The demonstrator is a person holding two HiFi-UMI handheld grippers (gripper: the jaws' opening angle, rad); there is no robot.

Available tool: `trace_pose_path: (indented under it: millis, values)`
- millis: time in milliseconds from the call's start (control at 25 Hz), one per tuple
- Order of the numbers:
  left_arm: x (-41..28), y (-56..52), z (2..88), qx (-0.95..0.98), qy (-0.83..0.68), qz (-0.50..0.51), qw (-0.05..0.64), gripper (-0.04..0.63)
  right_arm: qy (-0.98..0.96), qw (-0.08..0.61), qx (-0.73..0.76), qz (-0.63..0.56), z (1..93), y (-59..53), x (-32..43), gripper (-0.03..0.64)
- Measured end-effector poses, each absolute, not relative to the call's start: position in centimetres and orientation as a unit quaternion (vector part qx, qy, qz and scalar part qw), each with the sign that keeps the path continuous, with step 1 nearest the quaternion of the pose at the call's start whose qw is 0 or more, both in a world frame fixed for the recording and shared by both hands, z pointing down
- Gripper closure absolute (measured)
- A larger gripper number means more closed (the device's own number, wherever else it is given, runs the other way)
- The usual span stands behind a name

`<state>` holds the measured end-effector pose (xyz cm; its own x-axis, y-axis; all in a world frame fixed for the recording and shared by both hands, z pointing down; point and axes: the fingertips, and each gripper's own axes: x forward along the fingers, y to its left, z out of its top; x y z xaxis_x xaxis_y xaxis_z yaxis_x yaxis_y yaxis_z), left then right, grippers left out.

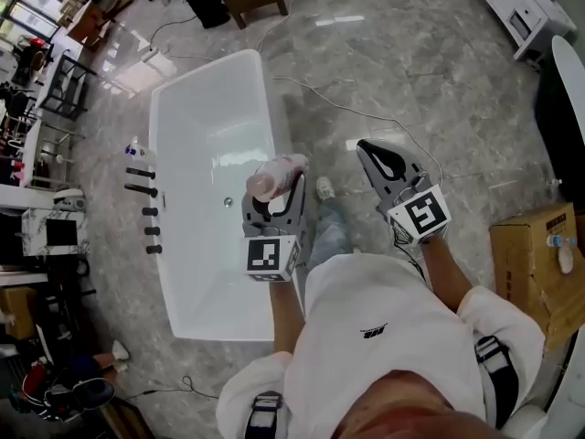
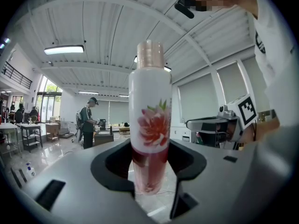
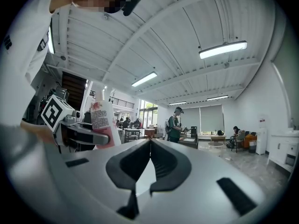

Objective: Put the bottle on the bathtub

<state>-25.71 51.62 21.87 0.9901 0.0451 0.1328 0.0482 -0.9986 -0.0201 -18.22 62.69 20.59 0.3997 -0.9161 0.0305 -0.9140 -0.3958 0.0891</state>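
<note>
1. My left gripper (image 1: 276, 190) has its jaws clamped on the bottle (image 1: 277, 174), pinching it low on the body, one jaw on either side.
2. In the left gripper view the bottle stands upright between my jaws: white upper part with a pink flower printed on it, reddish lower part, pale pink cap on top.
3. From the head view the bottle is in the air above the right-hand rim of the white bathtub (image 1: 206, 282), about halfway along its length. It is not touching the tub, and its cap end faces up toward the head camera.
4. My right gripper (image 1: 370, 151) is empty. Its jaws are pressed together with nothing between them, the tips meeting in a thin line in the right gripper view.
5. The right gripper hangs over the marble floor (image 1: 430, 71), to the right of the tub and apart from the left gripper. Each gripper shows at the side of the other one's view.
6. Dark fittings (image 1: 142, 190) stand in a row on the floor just beside the tub's left side.
7. A thin cable (image 1: 366, 117) trails across the floor beyond the tub, and a cardboard box (image 1: 535, 254) sits far off to my right.
8. The tub's basin is bare, with a small drain (image 1: 228, 203) near its middle.
</note>
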Motion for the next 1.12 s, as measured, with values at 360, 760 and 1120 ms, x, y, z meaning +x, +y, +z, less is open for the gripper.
trace_pose_path:
  millis: [360,760,1120]
  values:
    - [-15.4,44.4,22.7,-0.997,-0.023,-0.069,0.004,0.373,-0.552,0.054,0.832,-0.01,21.1,55.1,-8.5,0.621]
    - [-2.2,35.2,23.3,-0.997,-0.021,-0.074,-0.012,0.373,-0.569,0.049,0.821,0.005,21.7,44.7,4.5,0.622]
    - [5.8,28.2,24.3,-0.996,-0.014,-0.092,-0.019,0.373,-0.585,0.042,0.81,0.019,23.0,36.7,12.5,0.622]
